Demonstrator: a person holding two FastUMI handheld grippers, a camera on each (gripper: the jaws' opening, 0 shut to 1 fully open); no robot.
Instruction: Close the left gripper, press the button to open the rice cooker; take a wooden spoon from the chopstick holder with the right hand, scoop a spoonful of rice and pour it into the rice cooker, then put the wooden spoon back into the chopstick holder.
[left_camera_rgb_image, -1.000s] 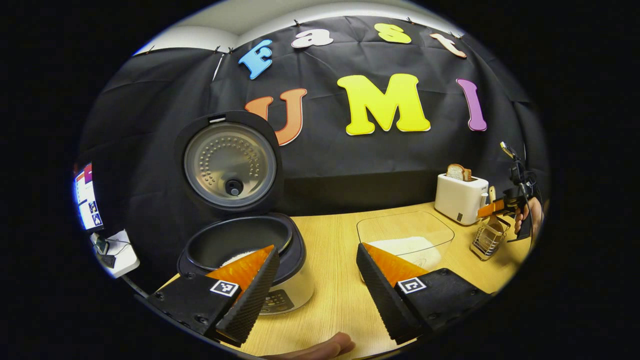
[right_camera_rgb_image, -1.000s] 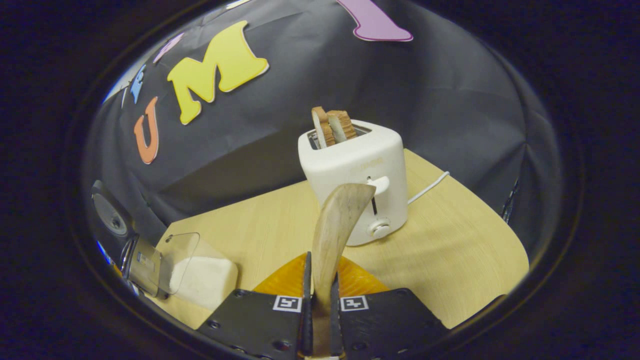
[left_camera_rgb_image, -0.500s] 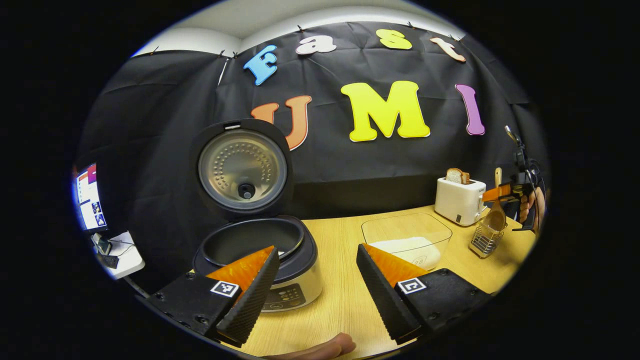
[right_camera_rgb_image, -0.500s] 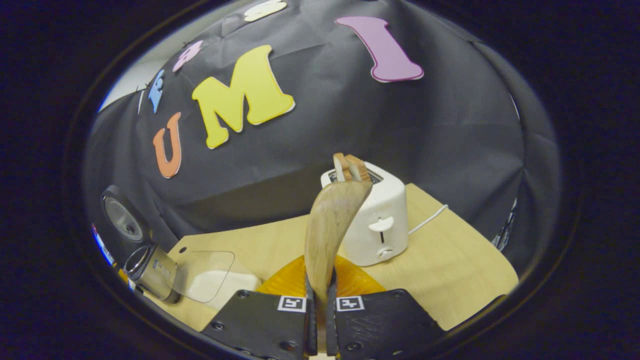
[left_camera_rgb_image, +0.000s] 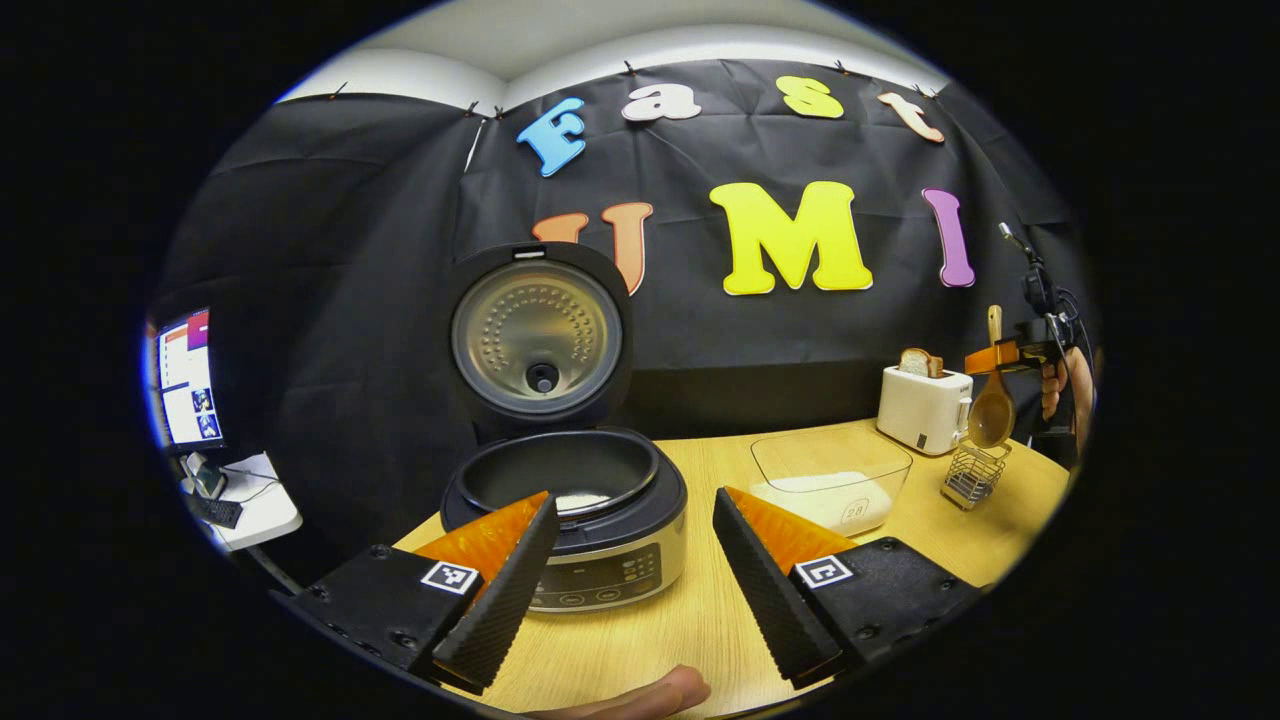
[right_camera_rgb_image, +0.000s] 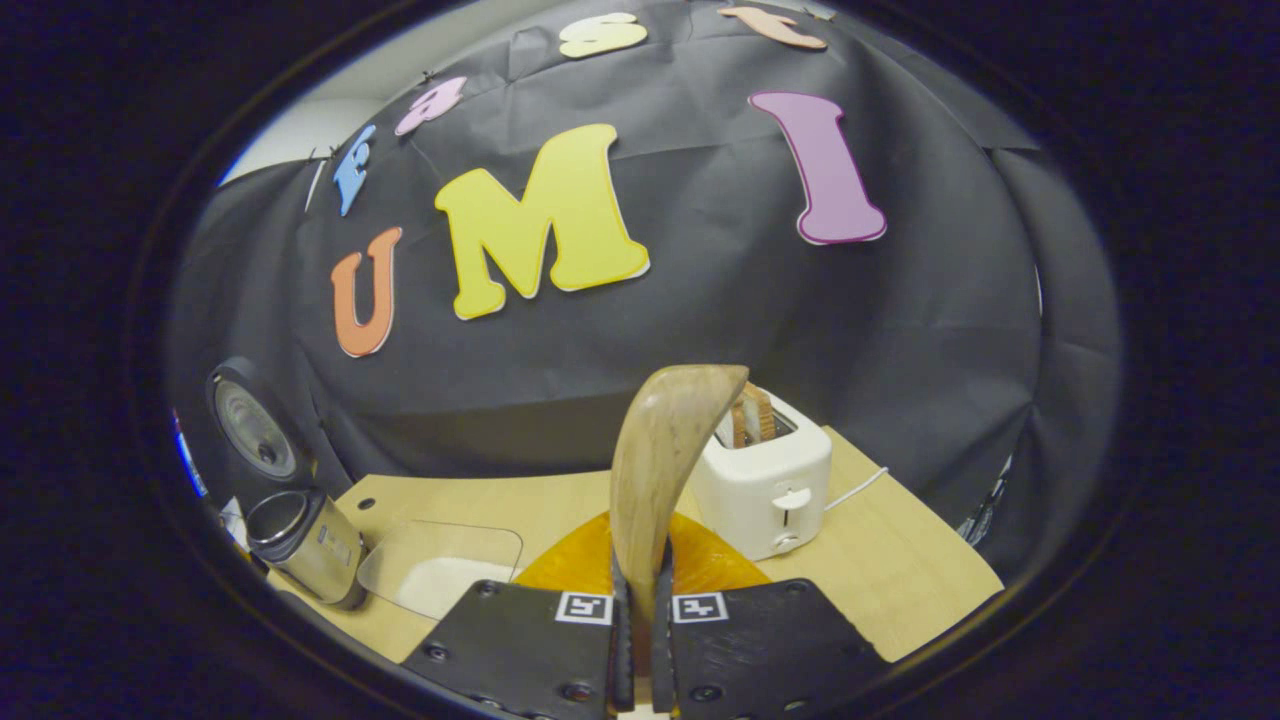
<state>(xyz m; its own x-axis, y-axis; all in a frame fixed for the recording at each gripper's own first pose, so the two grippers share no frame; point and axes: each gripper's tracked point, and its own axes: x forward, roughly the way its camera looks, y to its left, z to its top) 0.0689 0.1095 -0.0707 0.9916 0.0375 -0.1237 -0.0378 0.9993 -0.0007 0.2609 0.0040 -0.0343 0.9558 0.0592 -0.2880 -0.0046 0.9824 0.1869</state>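
The wooden spoon (right_camera_rgb_image: 660, 470) is pinched between the two fingers of the right claw (right_camera_rgb_image: 640, 640), its handle running down between them and its bowl standing up in front of the toaster (right_camera_rgb_image: 765, 485). From the left gripper view the spoon (left_camera_rgb_image: 990, 410) hangs bowl-down in the air above the wire chopstick holder (left_camera_rgb_image: 973, 475), clear of it as far as the small far-off picture lets one judge, with the right claw (left_camera_rgb_image: 1005, 355) and the hand (left_camera_rgb_image: 1060, 385) holding it at the handle's upper part. The chopstick holder stands on the table (left_camera_rgb_image: 690, 620) just beside the toaster (left_camera_rgb_image: 922, 405). To their left sits a clear container (left_camera_rgb_image: 830, 475) with white rice in the bottom. Further left is the rice cooker (left_camera_rgb_image: 590, 500), its lid (left_camera_rgb_image: 540, 335) standing upright and open, a little rice showing inside the dark pot. The left claw (left_camera_rgb_image: 630, 580) is wide open near the cooker's front, holding nothing.
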